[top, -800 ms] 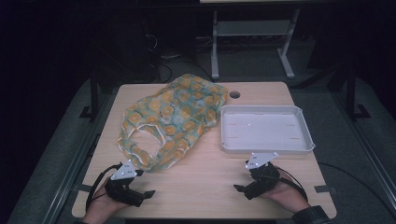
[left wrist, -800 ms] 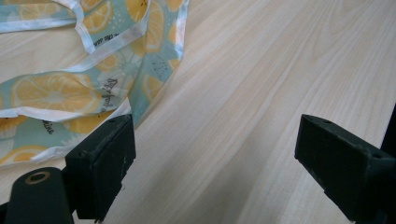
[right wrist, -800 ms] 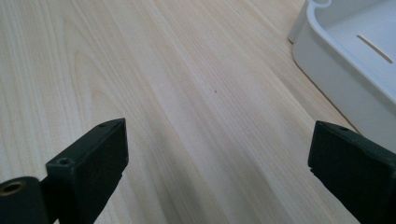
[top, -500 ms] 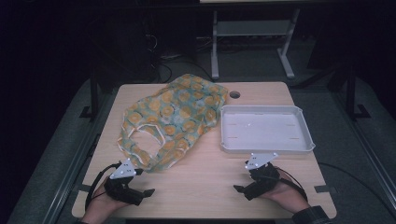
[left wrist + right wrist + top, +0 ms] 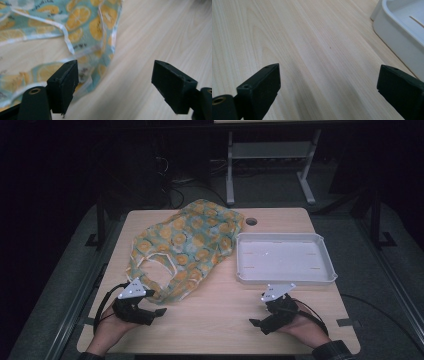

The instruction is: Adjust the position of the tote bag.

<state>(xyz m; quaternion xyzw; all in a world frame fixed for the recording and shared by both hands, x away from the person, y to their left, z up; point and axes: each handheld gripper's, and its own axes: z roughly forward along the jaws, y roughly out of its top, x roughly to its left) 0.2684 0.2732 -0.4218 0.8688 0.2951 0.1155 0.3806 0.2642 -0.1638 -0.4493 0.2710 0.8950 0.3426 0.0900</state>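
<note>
The table (image 5: 215, 320) carried three groups of items, seen from the high view. The lemon-print bag (image 5: 187, 245) lay flat and crumpled across the left half, running from about 12 o'clock near the far edge down toward 8 o'clock, where its handle loops (image 5: 157, 270) ended. Its right margin lay just beside the white tray (image 5: 327, 279), which occupied the 2 o'clock quarter, parallel to the right table edge and close to it. A cable hole (image 5: 251, 221) sat at the far edge, between the bag's top corner and the tray.

The left gripper (image 5: 150, 312) rested at 7 o'clock, near the front-left corner, its jaws spread wide with nothing between them. In the left gripper view, the bag's lower hem (image 5: 100, 62) lay just ahead of the left jaw, at 11 o'clock from the gripper (image 5: 115, 85); bare wood lay ahead of the right jaw.

The right gripper (image 5: 260, 322) rested at 5 o'clock, just short of the tray's near wall, jaws likewise spread and empty. In the right gripper view (image 5: 328, 92), the tray's corner (image 5: 384, 27) stood at 2 o'clock, apart from the jaws.

Open wood ran between the two grippers along the front edge and up the centre toward the gap between bag and tray.
</note>
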